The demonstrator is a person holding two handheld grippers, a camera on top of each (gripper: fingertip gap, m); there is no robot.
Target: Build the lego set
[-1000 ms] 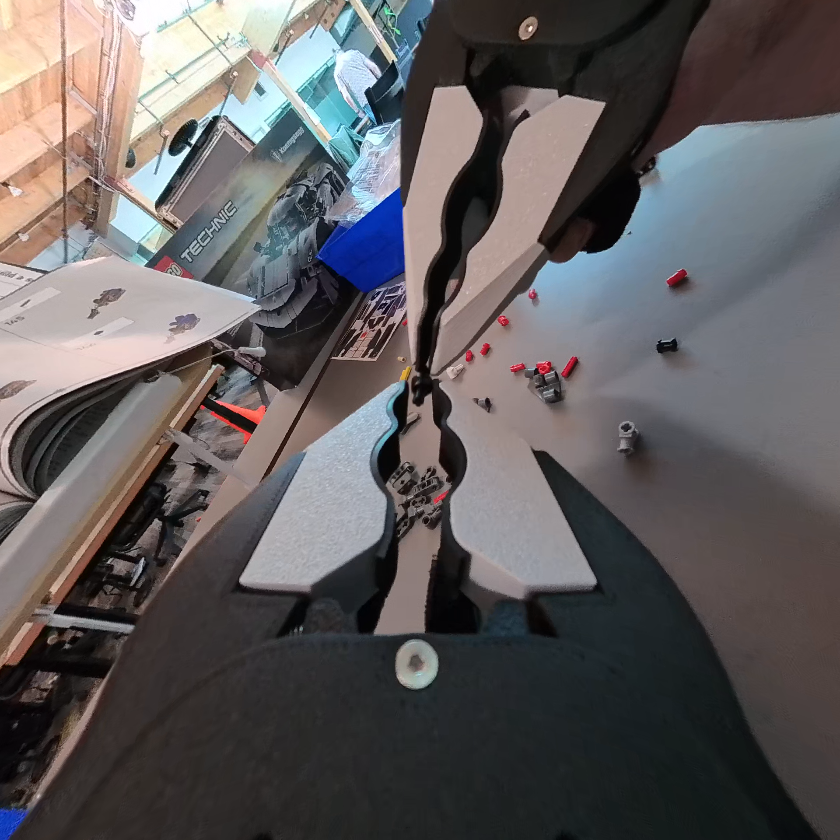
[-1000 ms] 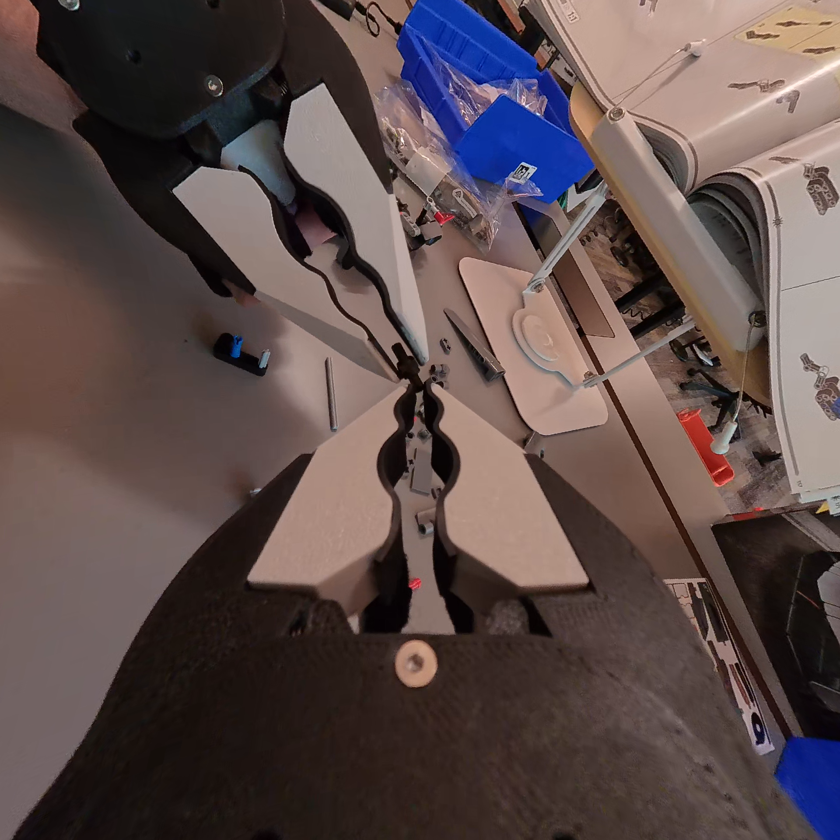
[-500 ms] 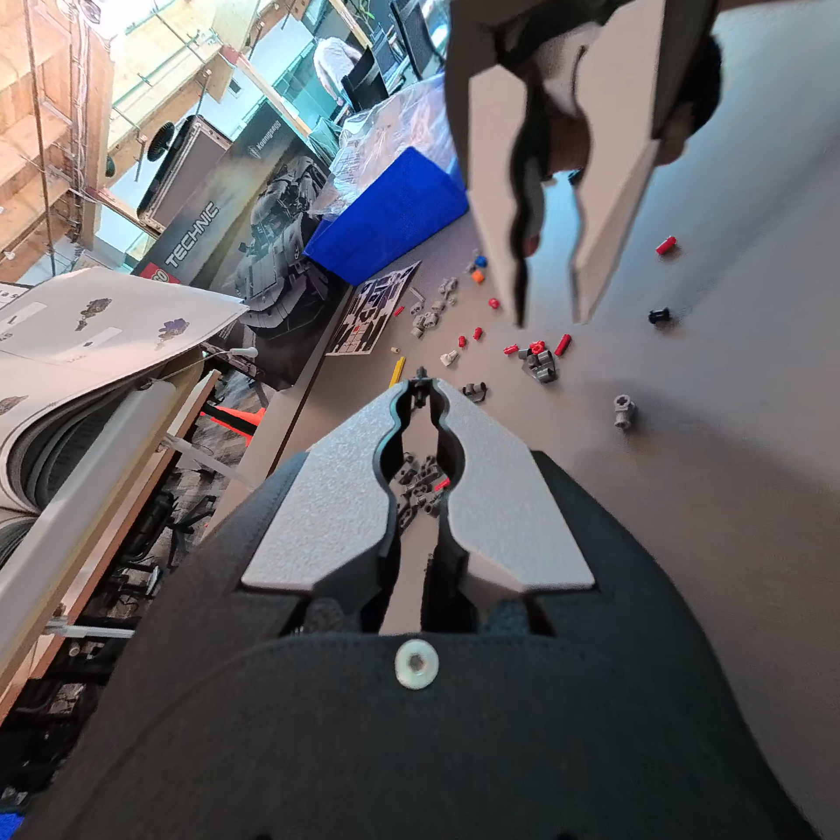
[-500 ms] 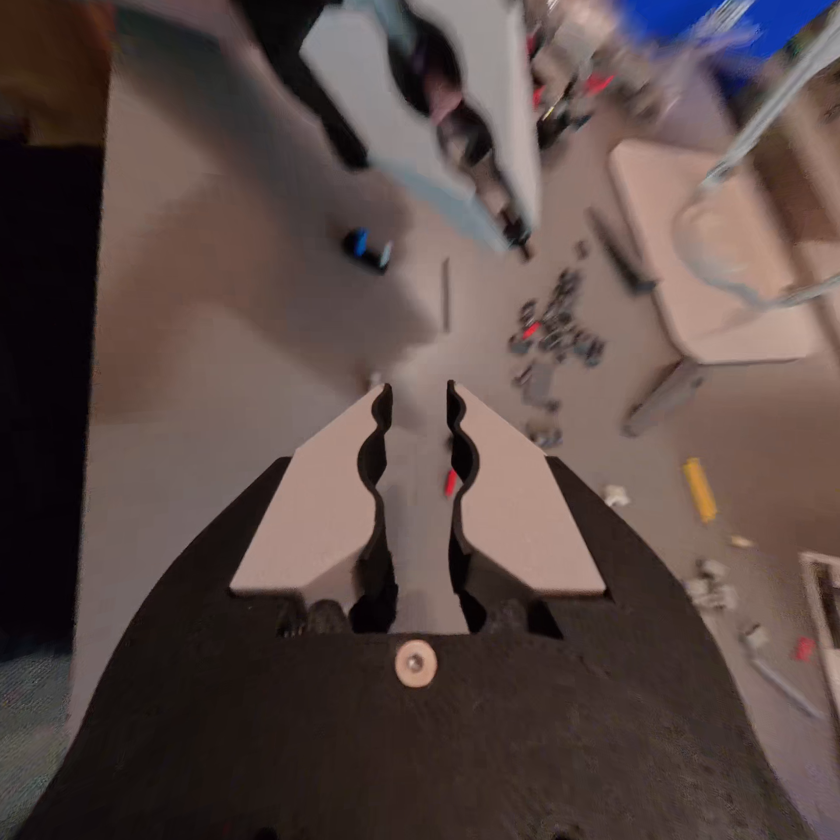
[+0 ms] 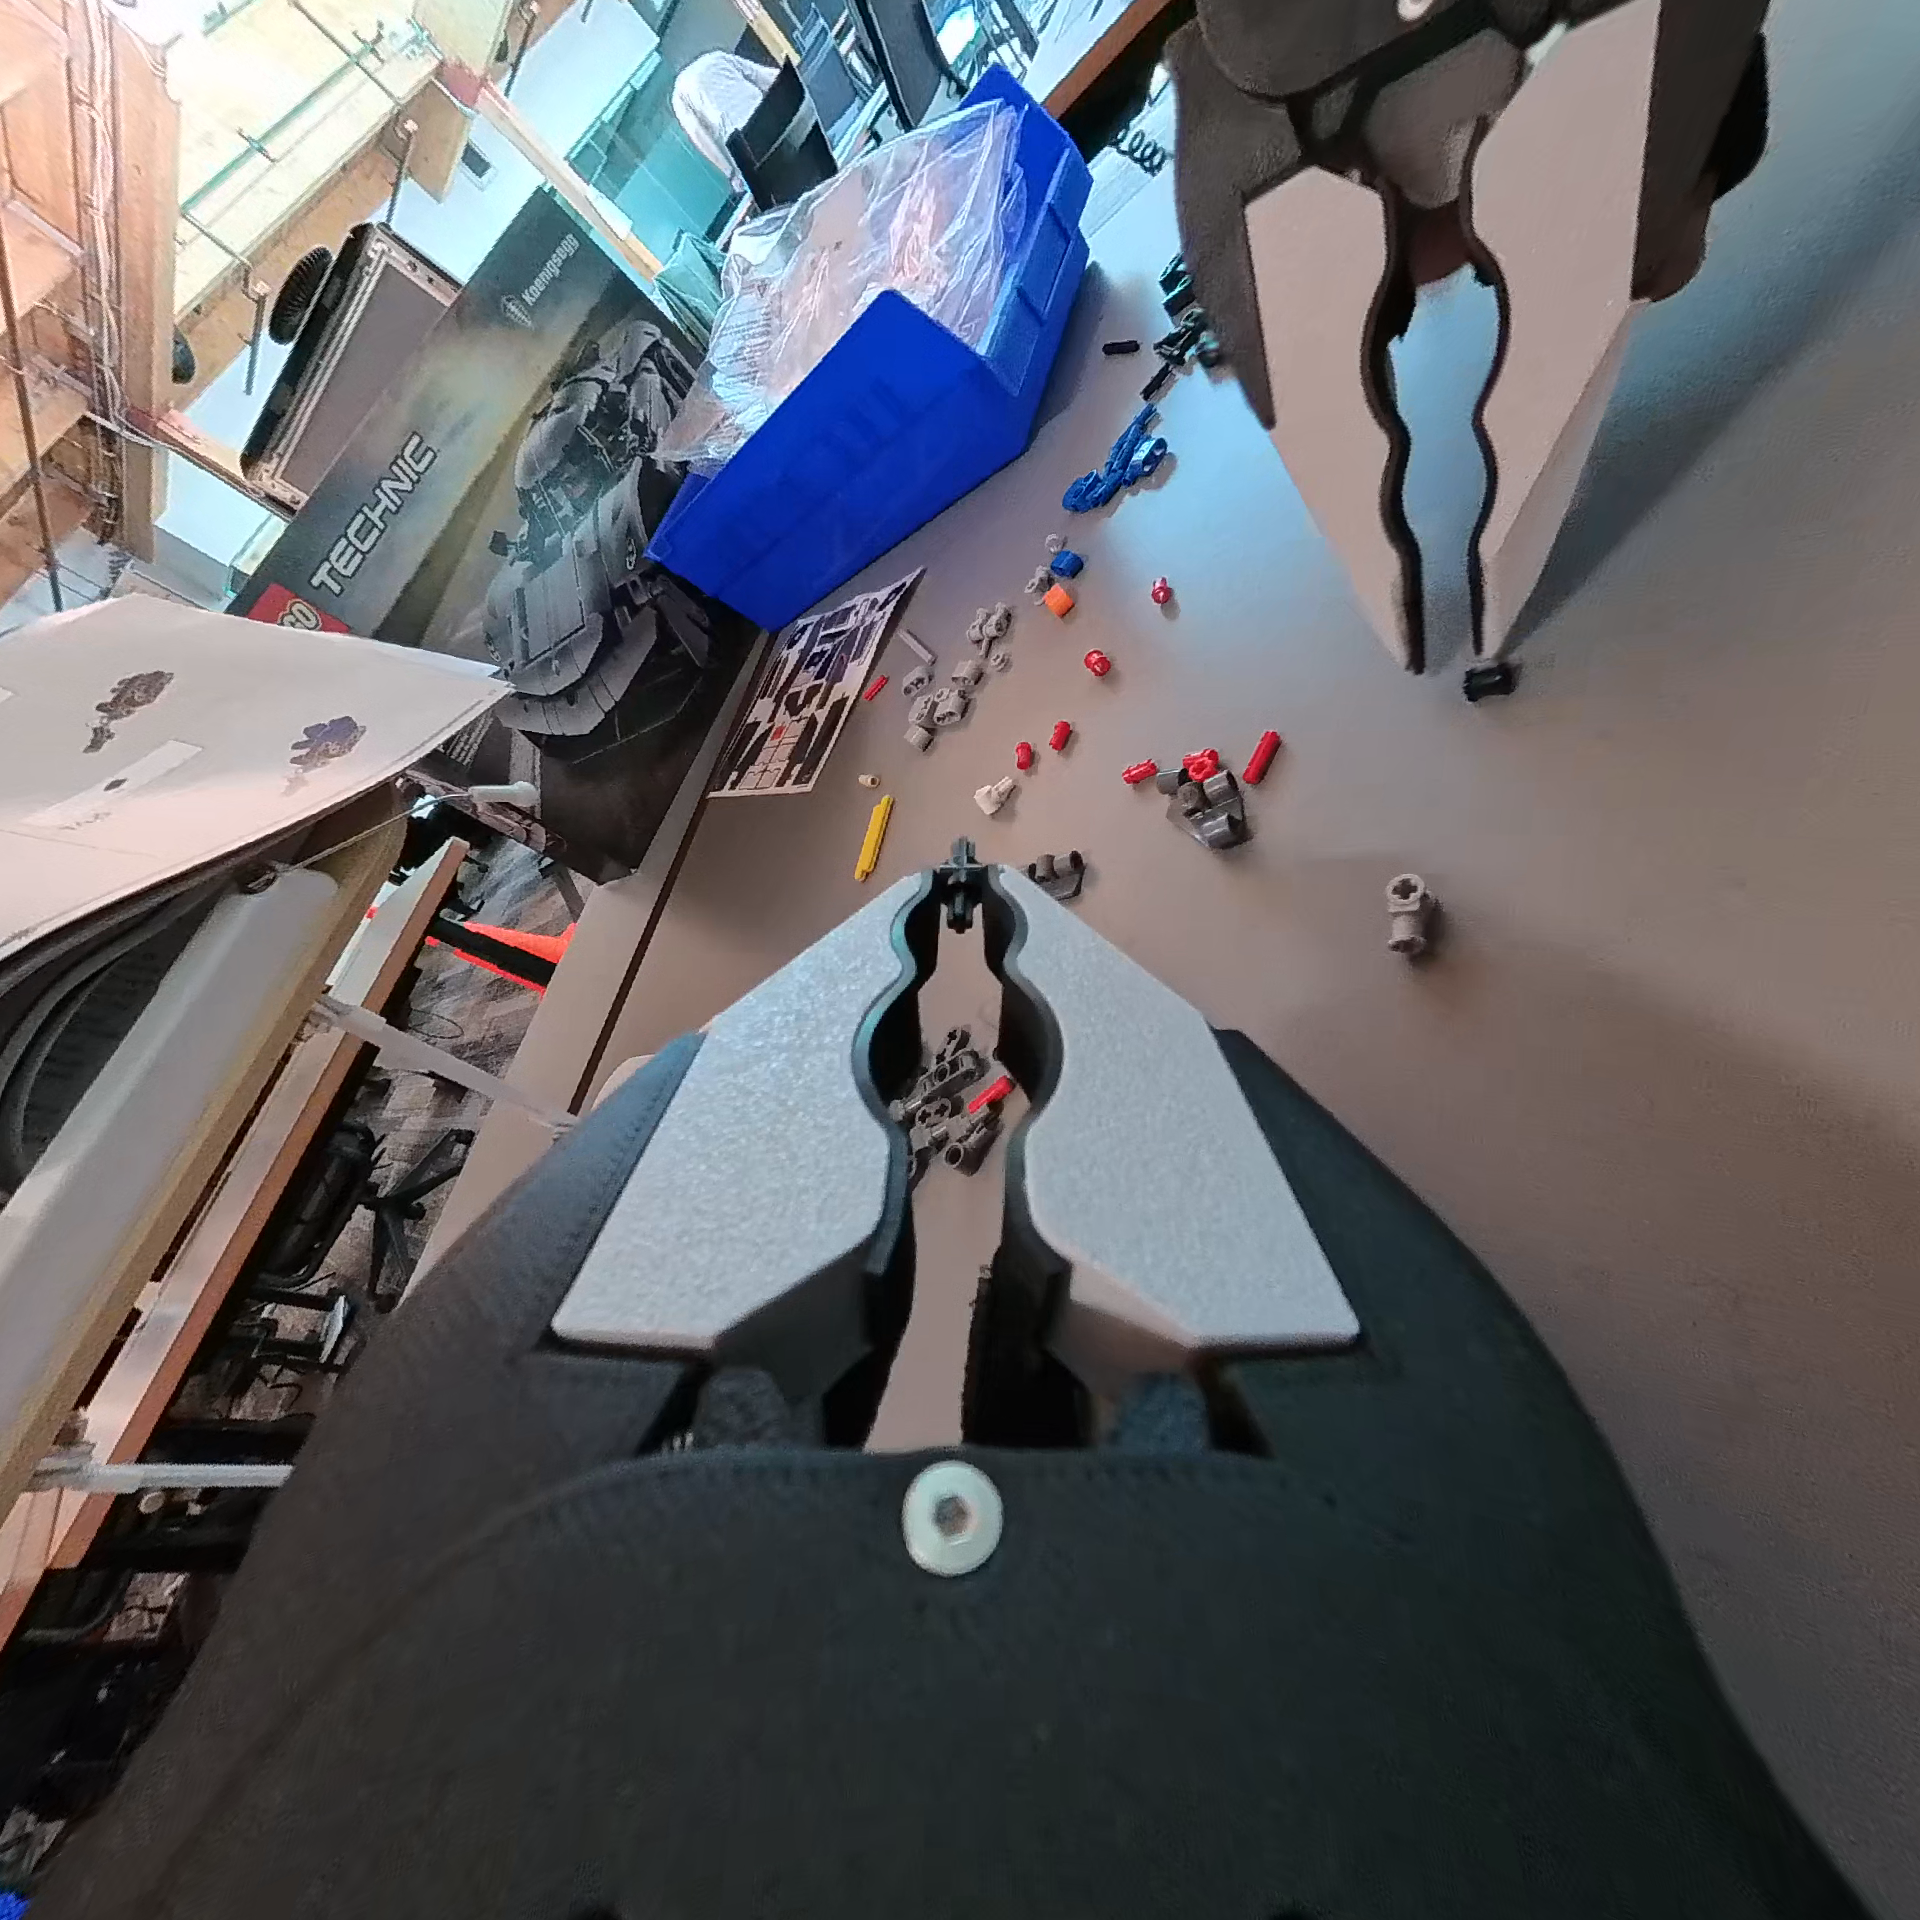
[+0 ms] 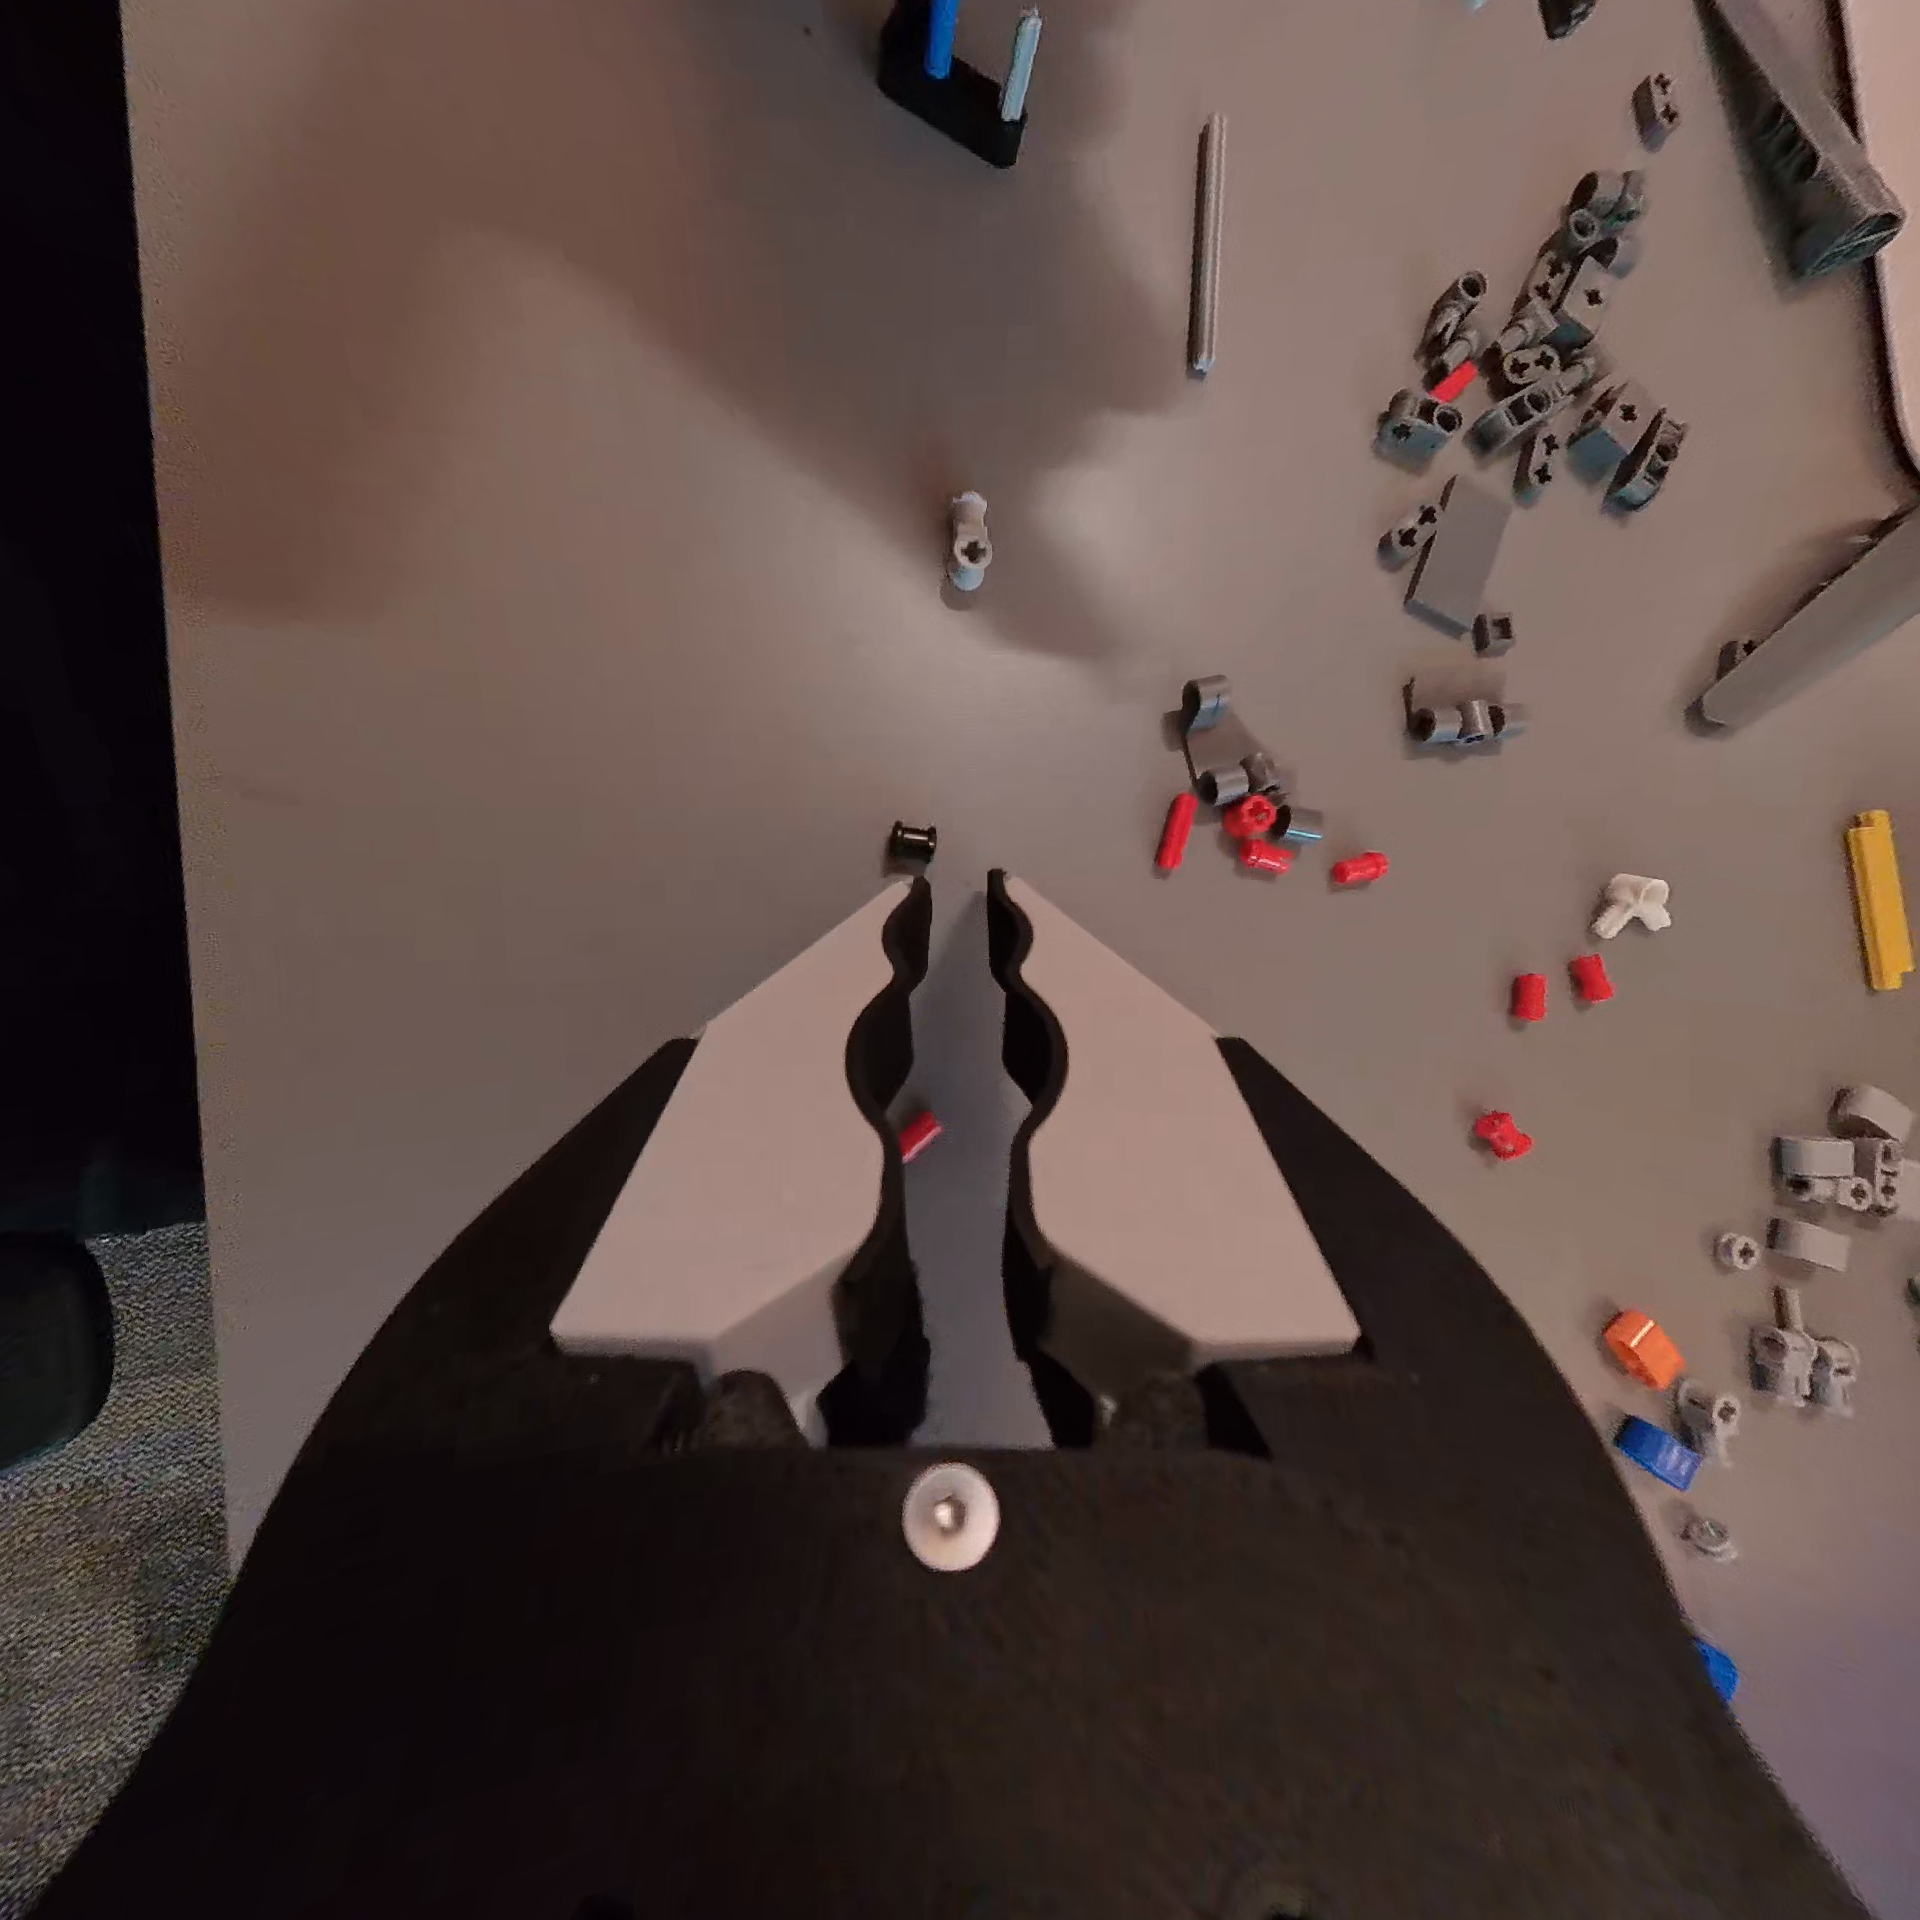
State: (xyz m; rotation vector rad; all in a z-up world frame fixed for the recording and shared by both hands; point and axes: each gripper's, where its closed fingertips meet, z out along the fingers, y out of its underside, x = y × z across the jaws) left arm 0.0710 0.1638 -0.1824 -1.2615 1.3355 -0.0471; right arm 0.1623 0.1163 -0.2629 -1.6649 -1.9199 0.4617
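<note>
The left gripper [image 5: 964, 883] has its fingers [image 5: 914, 904] pinching a small black pin [image 5: 962, 873], which sticks out past the tips above the worktop [image 5: 1558, 1143]. Just right of the tips lies a dark grey connector [image 5: 1058, 871]; to the left, a yellow axle [image 5: 873, 836]. Beneath the fingers sits a heap of grey pieces [image 5: 945, 1101] with one red pin among them. Farther off are scattered red pins [image 5: 1060, 736], a grey cluster [image 5: 1205, 805] and a lone grey connector [image 5: 1411, 912] to the right. At the far left stand a blue bin [image 5: 883, 457] with a plastic bag in it, a sticker sheet [image 5: 816, 686] and a dark box [image 5: 520, 499].

The right gripper [image 6: 958, 883] hangs low over the worktop with its fingers [image 6: 904, 914] slightly spread and nothing between the tips. A black bush [image 6: 912, 844] lies just beyond the left tip, apart from it. A red pin [image 6: 918, 1132] shows between the fingers, lower down, on the worktop. To the right are red pins and grey pieces [image 6: 1236, 800]; farther off, a light grey connector [image 6: 968, 540], a grey axle [image 6: 1205, 244] and a grey pile [image 6: 1538, 364].
</note>
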